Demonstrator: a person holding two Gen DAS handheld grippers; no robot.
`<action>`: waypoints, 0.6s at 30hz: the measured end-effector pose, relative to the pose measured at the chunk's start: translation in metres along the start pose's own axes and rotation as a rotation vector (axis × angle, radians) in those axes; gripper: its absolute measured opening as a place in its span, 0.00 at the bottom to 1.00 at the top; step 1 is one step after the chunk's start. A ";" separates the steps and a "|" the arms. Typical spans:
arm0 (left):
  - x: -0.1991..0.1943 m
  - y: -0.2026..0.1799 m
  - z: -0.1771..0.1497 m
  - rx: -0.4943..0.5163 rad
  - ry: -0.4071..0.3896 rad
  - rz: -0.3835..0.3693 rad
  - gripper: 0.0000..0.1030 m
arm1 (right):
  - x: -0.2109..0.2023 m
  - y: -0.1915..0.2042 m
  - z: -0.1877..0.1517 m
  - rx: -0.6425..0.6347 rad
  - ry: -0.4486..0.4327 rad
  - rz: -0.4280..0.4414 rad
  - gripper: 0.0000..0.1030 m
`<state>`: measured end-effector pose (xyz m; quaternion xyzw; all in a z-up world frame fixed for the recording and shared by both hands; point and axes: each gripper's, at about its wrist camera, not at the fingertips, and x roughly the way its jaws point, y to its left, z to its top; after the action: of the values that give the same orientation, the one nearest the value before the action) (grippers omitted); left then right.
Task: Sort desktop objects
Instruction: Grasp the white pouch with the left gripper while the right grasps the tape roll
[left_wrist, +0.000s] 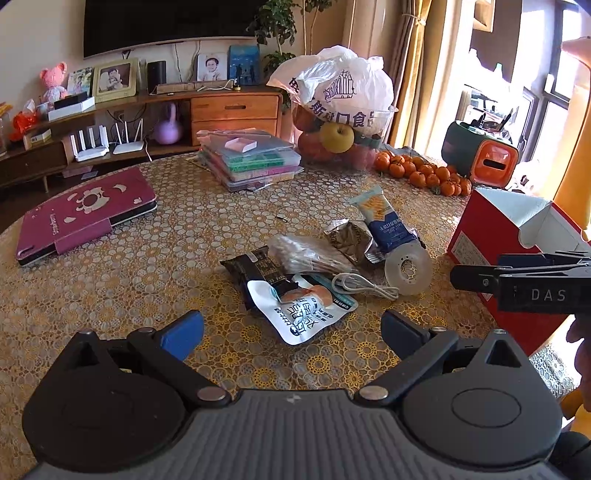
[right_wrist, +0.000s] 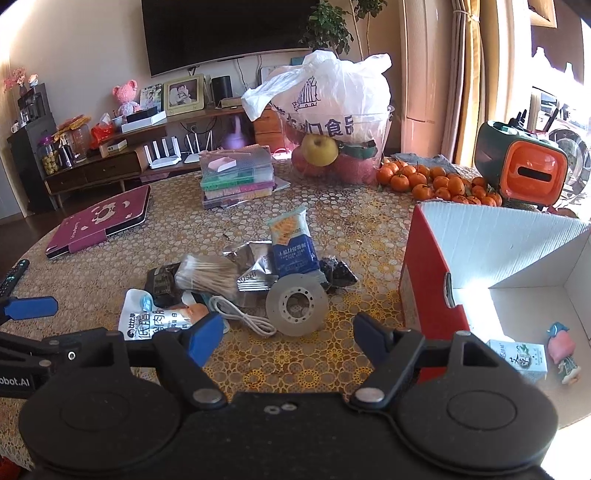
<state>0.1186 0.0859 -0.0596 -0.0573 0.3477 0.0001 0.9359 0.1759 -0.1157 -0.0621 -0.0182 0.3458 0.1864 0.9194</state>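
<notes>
A pile lies mid-table: a white snack pouch (left_wrist: 303, 314) (right_wrist: 159, 321), a black packet (left_wrist: 258, 271), a bag of cotton swabs (left_wrist: 310, 254) (right_wrist: 207, 275), a silver wrapper (left_wrist: 351, 240), a blue cracker pack (left_wrist: 384, 218) (right_wrist: 291, 243), a clear tape roll (left_wrist: 408, 269) (right_wrist: 297, 304) and a white cable (left_wrist: 365, 286) (right_wrist: 243, 317). My left gripper (left_wrist: 291, 332) is open just before the pouch, holding nothing. My right gripper (right_wrist: 288, 338) is open in front of the tape roll, empty. The red box (left_wrist: 498, 236) (right_wrist: 428, 273) at the right holds a small carton (right_wrist: 519, 360) and a figurine (right_wrist: 563, 354).
A maroon tablet case (left_wrist: 85, 214) (right_wrist: 99, 221) lies at the left. Stacked plastic cases (left_wrist: 251, 158) (right_wrist: 236, 173), a fruit bowl under a white bag (left_wrist: 343, 110) (right_wrist: 332, 125), tangerines (left_wrist: 424, 171) (right_wrist: 436, 182) and an orange-green container (left_wrist: 484, 153) (right_wrist: 524, 166) line the far side. A remote (right_wrist: 13, 277) rests at the left edge.
</notes>
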 end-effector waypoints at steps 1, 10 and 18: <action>0.004 0.002 0.001 -0.008 0.004 0.001 0.99 | 0.004 0.000 0.000 0.002 0.002 -0.002 0.76; 0.035 0.018 0.002 -0.103 0.051 -0.011 0.99 | 0.037 -0.004 0.004 0.000 0.035 -0.030 0.75; 0.049 0.018 0.003 -0.105 0.052 -0.022 0.98 | 0.061 -0.007 0.005 0.037 0.068 -0.033 0.75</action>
<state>0.1568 0.1022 -0.0912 -0.1099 0.3707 0.0065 0.9222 0.2238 -0.1011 -0.0980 -0.0131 0.3796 0.1643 0.9103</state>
